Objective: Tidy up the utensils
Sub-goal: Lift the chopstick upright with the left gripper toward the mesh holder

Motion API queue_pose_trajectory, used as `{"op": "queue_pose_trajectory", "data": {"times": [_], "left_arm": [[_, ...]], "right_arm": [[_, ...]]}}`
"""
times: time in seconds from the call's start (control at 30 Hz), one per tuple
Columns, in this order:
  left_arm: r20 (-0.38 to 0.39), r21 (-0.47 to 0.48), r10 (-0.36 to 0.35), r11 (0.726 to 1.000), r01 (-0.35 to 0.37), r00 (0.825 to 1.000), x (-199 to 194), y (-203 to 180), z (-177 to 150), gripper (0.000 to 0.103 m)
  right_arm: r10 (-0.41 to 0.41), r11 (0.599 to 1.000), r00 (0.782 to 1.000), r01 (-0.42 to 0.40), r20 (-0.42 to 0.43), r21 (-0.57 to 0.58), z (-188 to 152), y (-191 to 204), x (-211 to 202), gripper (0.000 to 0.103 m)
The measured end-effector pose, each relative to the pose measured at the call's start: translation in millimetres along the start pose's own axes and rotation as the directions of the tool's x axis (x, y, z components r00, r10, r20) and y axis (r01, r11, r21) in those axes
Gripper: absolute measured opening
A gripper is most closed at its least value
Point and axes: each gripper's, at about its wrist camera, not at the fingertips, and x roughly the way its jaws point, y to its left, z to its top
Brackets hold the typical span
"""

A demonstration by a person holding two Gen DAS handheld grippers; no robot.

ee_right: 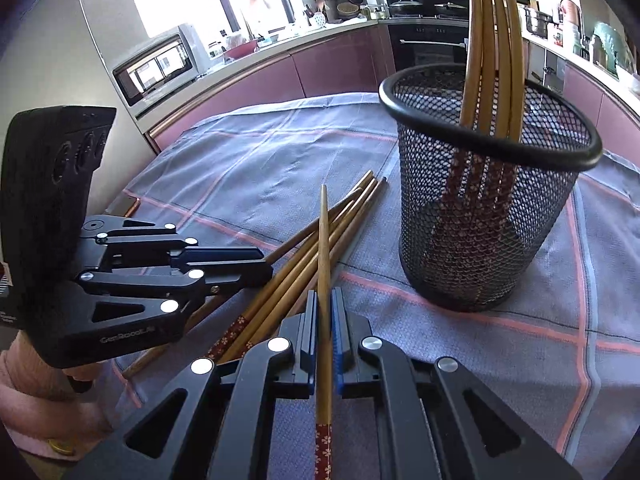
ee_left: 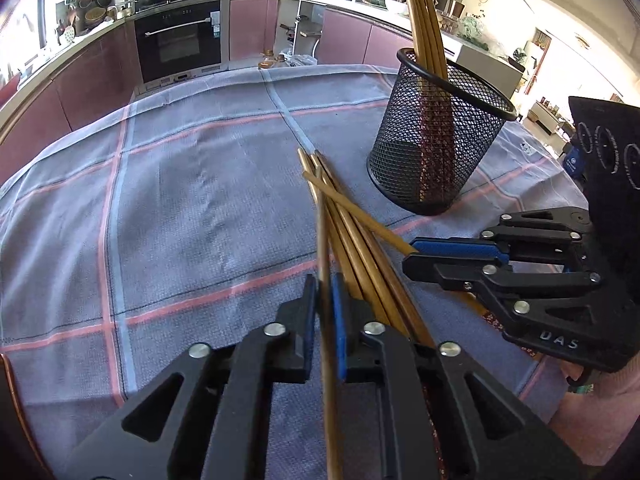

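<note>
My left gripper (ee_left: 323,286) is shut on one bamboo chopstick (ee_left: 321,232) that sticks out forward over the loose pile of chopsticks (ee_left: 360,280) on the cloth. My right gripper (ee_right: 325,300) is shut on another chopstick (ee_right: 324,240), lifted above the same pile (ee_right: 280,292). In the left wrist view the right gripper (ee_left: 412,255) comes in from the right, its chopstick (ee_left: 360,210) crossing the pile. The left gripper (ee_right: 266,266) shows at the left of the right wrist view. A black mesh cup (ee_left: 436,152) (ee_right: 480,220) stands upright just beyond, holding several chopsticks (ee_left: 424,20) (ee_right: 492,40).
A grey checked cloth (ee_left: 180,200) covers the table. Pink sleeves (ee_right: 40,400) hold both grippers. Kitchen cabinets and an oven (ee_left: 178,40) stand beyond the far table edge, a countertop oven (ee_right: 156,68) to the left.
</note>
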Motion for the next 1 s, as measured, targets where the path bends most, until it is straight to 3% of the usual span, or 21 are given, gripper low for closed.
{"op": "queue_pose_trajectory", "data": {"times": [0.2, 0.4, 0.7, 1.0], "left_arm": [[0.055, 0.003, -0.016, 1.0, 0.016, 0.998, -21.7, -4.4, 3.0, 0.007], [0.142, 0.003, -0.076, 0.997, 0.076, 0.987, -62.7, -7.5, 12.4, 0.007], [0.256, 0.022, -0.162, 0.987, 0.162, 0.953, -119.2, -11.2, 22.3, 0.007], [0.344, 0.034, -0.202, 0.979, 0.203, 0.917, -151.1, -15.7, 43.9, 0.007]], "right_arm": [[0.005, 1.0, 0.997, -0.003, 0.08, -0.019, 3.9, 0.8, -30.9, 0.006], [0.015, 1.0, 0.984, -0.015, 0.175, -0.002, 8.8, -7.3, -68.5, 0.006], [0.023, 0.999, 0.958, -0.029, 0.287, 0.015, 17.8, -17.6, -107.8, 0.006], [0.02, 1.0, 0.934, -0.022, 0.358, 0.001, 35.1, -29.7, -135.8, 0.006]]}}
